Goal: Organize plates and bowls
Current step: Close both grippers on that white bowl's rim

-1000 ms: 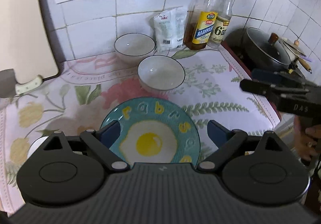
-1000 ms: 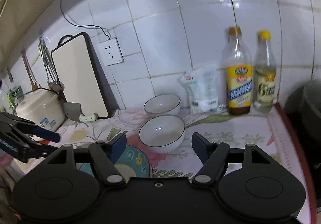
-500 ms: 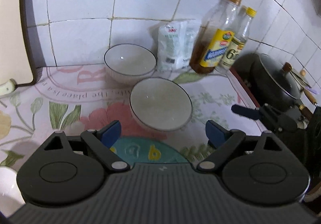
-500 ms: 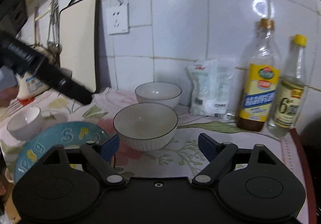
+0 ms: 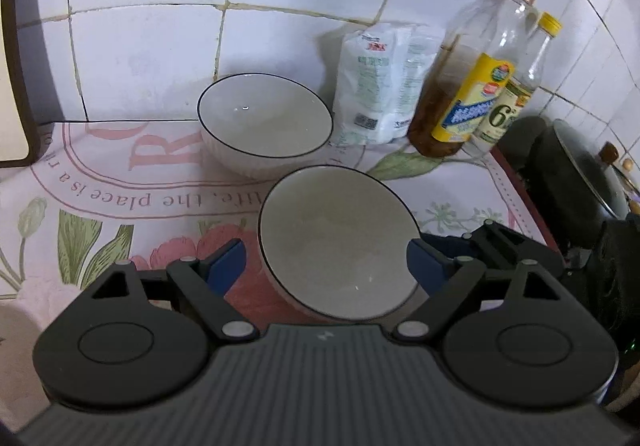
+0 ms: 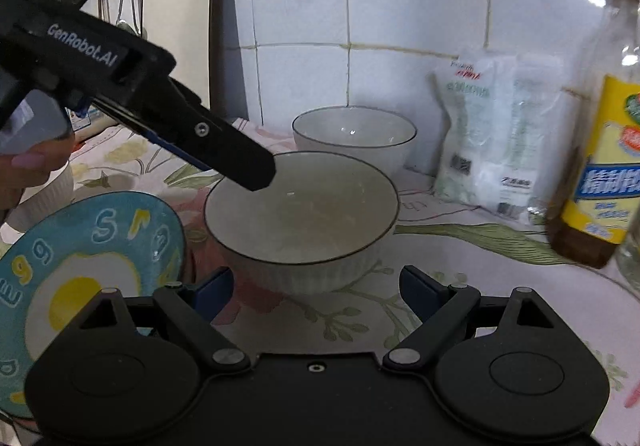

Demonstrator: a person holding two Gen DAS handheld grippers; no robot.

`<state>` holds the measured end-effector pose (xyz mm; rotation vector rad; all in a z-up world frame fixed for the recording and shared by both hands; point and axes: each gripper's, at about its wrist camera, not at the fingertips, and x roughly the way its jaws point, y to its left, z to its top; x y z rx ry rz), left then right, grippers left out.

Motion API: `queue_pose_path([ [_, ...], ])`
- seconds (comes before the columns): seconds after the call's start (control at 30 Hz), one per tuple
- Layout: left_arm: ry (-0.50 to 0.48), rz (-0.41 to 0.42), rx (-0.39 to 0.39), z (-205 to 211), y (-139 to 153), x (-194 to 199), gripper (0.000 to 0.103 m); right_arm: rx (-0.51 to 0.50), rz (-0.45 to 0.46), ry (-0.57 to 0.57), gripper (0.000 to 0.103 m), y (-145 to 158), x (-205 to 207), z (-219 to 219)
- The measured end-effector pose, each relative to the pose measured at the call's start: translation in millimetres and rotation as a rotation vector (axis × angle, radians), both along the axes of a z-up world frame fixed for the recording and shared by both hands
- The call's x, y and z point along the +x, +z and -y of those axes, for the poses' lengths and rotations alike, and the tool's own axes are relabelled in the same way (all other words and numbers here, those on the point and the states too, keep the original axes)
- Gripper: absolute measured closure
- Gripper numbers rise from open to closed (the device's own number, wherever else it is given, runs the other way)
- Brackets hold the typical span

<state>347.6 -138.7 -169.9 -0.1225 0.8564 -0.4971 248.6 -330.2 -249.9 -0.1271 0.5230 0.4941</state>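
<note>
Two white bowls show in the left wrist view: the near bowl sits on the floral cloth between the wide-open, empty fingers of the left gripper, its rim close to the right finger; the far bowl stands just behind it by the tiled wall, beside a white packet and two bottles. In the right wrist view the right gripper is spread wide and holds nothing, with the near bowl just ahead of its fingers; the left gripper reaches over that bowl's left rim, and a blue egg-print plate lies to the left.
</note>
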Motion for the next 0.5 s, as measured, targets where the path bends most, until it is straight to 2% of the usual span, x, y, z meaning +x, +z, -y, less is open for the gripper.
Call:
queue_pose_path([
  [0.03, 0.007, -0.01, -0.003, -0.8, -2.1, 3.9, 0.02, 0.003, 0.0, 0.014, 0.01, -1.3, 2.7, -0.9],
  [0.1, 0.013, -0.039, -0.004, -1.6, -6.9, 12.5, 0.042, 0.011, -0.005, 0.036, 0.01, -4.7, 6.7, -4.3],
  [0.2, 0.036, -0.087, -0.023, -4.9, -14.4, 22.8, 0.048, 0.027, 0.0, 0.046, 0.006, -7.3, 11.3, -7.2],
  [0.37, 0.061, -0.105, -0.009, -6.4, -21.9, 25.7, 0.062, 0.073, -0.017, 0.056, 0.004, -12.0, 23.6, -5.9],
  [0.5, 0.082, -0.116, -0.006, -6.0, -27.0, 27.9, 0.067, 0.065, -0.022, 0.069, 0.003, -10.9, 30.8, -9.5],
])
